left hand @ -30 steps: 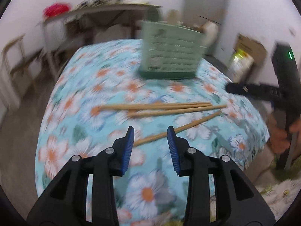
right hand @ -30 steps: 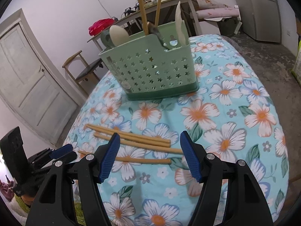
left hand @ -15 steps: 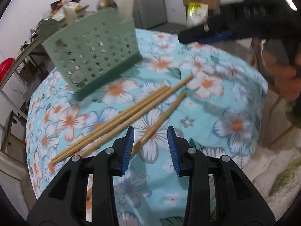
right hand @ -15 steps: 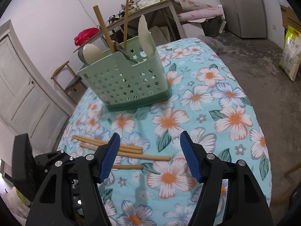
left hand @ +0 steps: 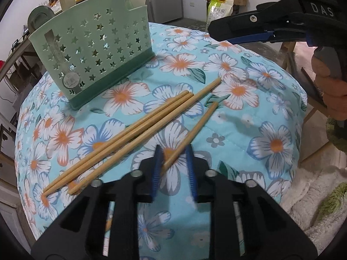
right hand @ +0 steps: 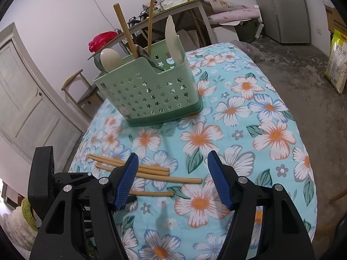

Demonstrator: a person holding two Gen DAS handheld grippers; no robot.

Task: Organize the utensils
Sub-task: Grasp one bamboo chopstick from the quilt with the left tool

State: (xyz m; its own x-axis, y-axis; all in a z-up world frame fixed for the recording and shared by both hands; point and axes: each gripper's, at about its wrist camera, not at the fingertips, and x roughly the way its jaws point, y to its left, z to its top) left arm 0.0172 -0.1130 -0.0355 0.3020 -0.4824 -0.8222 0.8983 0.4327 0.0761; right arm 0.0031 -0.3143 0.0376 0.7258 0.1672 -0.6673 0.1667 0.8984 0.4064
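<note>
- The left gripper [left hand: 173,169] sits at the bottom middle of the left wrist view. Its blue jaws have just been closing, and one chopstick [left hand: 190,134] lies between them.
- The pads are not pressing on that stick yet. There is a small gap on each side, so the jaws are not shut on it.
- That chopstick lies on the flowered cloth [left hand: 271,112] and slants up toward the middle of the frame.
- Three more chopsticks [left hand: 130,138] lie just to its left, side by side, also slanted.
- The green basket [left hand: 93,49] with star holes stands upright in the upper left of the same view, apart from the sticks.
- The right gripper [right hand: 173,179] is at the bottom of the right wrist view. Its jaws stand wide apart with nothing in them.
- In that view the four sticks lie at the lower left, and the left blue pad hides part of them.
- The basket stands in the upper middle there. It holds a white spoon [right hand: 110,58], a white scoop [right hand: 173,39] and two tall wooden sticks [right hand: 125,28].
- A person's hand [left hand: 331,93] holds the right gripper at the right edge of the left wrist view.
</note>
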